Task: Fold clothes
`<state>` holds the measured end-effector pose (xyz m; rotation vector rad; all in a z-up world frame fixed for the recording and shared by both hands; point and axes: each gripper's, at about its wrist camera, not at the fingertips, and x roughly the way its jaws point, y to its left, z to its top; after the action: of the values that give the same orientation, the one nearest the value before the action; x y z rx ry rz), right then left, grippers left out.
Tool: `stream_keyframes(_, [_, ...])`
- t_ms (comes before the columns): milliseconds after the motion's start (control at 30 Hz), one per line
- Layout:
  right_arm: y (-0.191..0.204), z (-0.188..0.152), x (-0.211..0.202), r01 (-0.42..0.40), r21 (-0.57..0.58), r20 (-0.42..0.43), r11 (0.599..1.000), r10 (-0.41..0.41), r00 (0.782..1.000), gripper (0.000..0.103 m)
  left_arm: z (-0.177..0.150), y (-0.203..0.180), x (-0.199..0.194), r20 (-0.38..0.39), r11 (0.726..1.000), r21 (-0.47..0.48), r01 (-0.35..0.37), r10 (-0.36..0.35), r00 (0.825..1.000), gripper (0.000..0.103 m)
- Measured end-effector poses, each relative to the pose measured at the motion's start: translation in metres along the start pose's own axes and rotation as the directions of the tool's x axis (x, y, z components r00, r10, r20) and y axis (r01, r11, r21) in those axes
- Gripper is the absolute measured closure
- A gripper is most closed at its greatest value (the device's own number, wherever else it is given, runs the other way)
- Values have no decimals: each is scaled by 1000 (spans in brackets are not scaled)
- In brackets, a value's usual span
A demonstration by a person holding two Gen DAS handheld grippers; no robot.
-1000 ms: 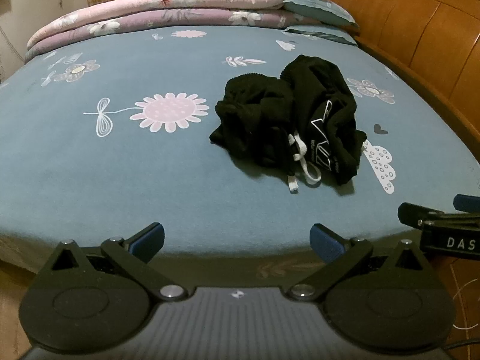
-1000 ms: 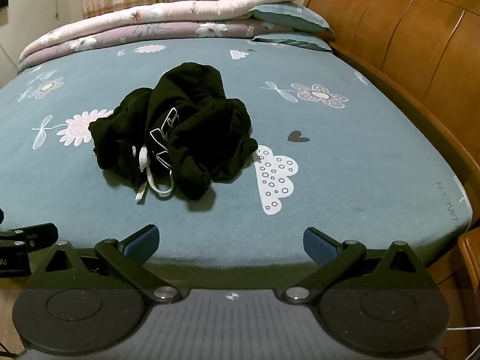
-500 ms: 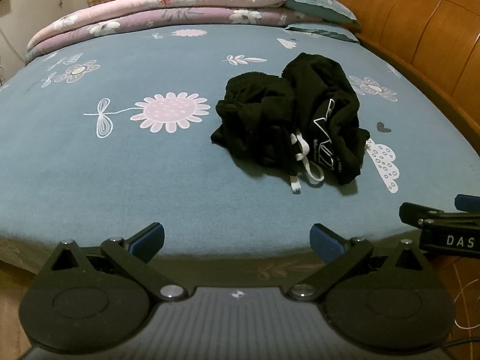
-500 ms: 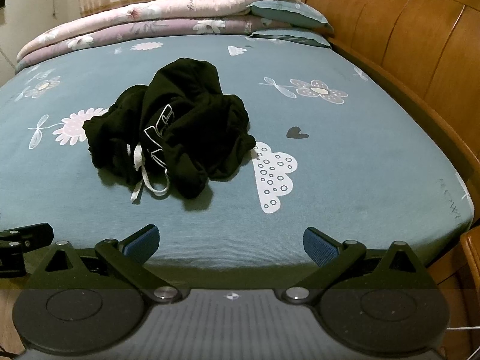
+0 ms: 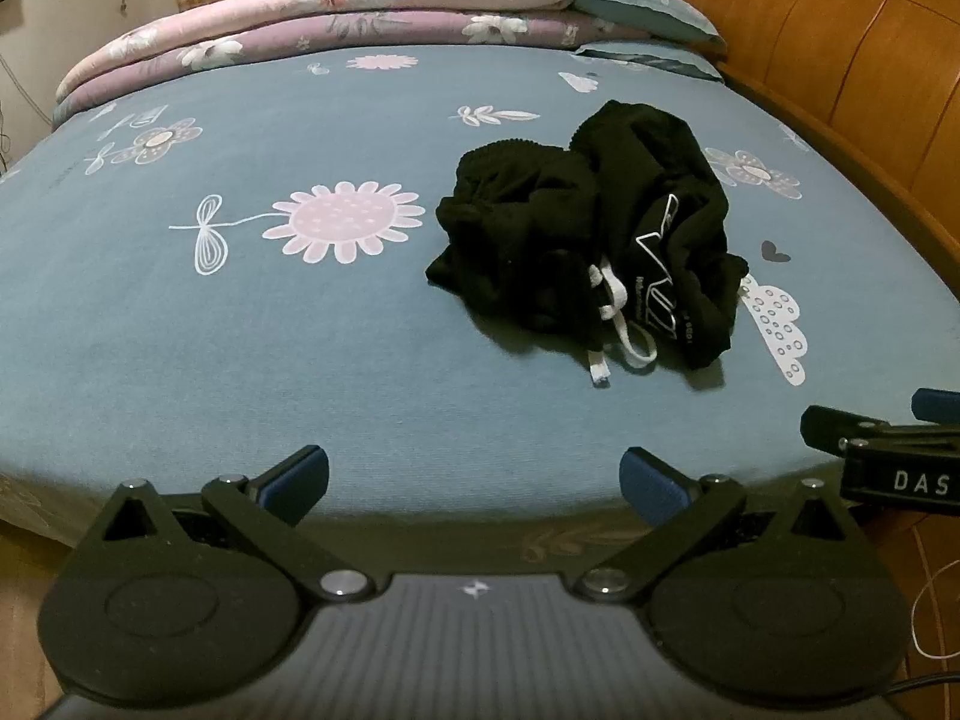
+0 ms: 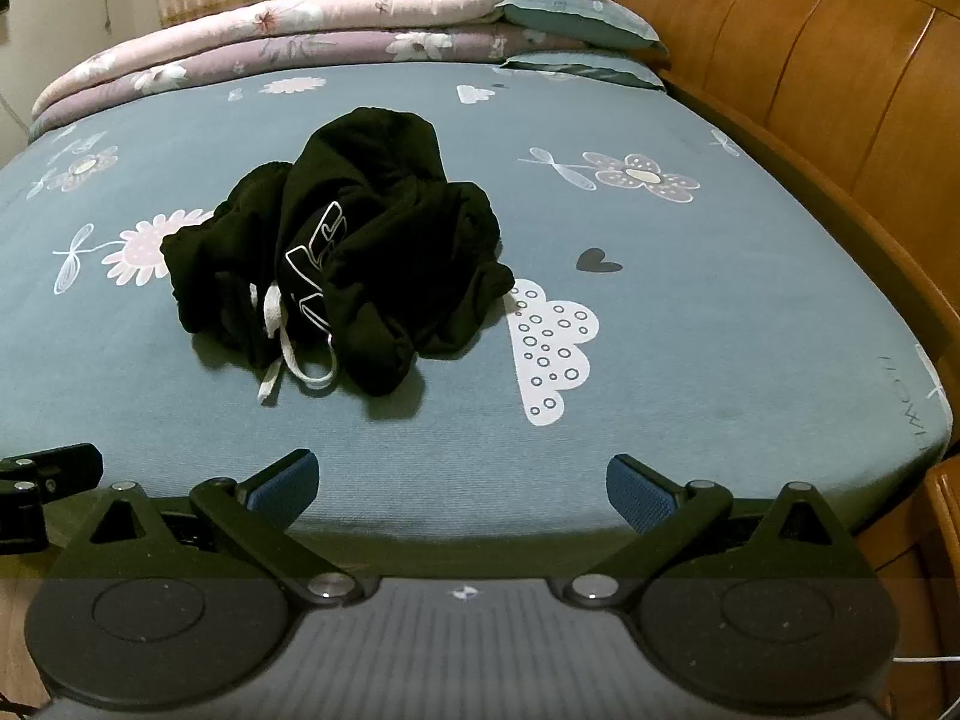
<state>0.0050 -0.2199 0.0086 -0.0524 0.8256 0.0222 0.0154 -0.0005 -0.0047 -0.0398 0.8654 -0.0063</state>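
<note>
A crumpled black garment (image 5: 591,240) (image 6: 360,252) with white lettering and a white drawstring (image 5: 612,324) (image 6: 282,354) lies bunched on the blue flowered bed sheet (image 5: 240,348) (image 6: 690,324). My left gripper (image 5: 474,474) hovers open at the bed's near edge, well short of the garment and to its left. My right gripper (image 6: 462,483) is open too, at the same edge, with the garment ahead and to the left. Neither holds anything. The right gripper's side shows at the right of the left wrist view.
Folded pink and purple quilts (image 5: 360,18) (image 6: 300,36) and blue pillows (image 5: 648,6) (image 6: 576,18) sit at the far end. A wooden headboard (image 5: 852,78) (image 6: 810,60) runs along the right side. Flat sheet surrounds the garment.
Both grippers have edged slightly closer to the bed, so the garment appears a little nearer. Nothing was gripped or moved.
</note>
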Motion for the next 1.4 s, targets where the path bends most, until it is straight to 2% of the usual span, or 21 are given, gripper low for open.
stream_keyframes(867, [4,10,22,-27,-34,-8,999,27,1000,0,9,2,18,-7,1000,7,-3,3,1000,1])
stream_keyframes(1133, [2,27,54,-34,-38,-43,999,32,999,0,29,0,39,-18,1000,20,-9,10,1000,1])
stream_keyframes(1400, [-4,57,77,-34,-60,-48,998,31,998,0,63,-3,59,-22,1000,26,-15,15,1000,1])
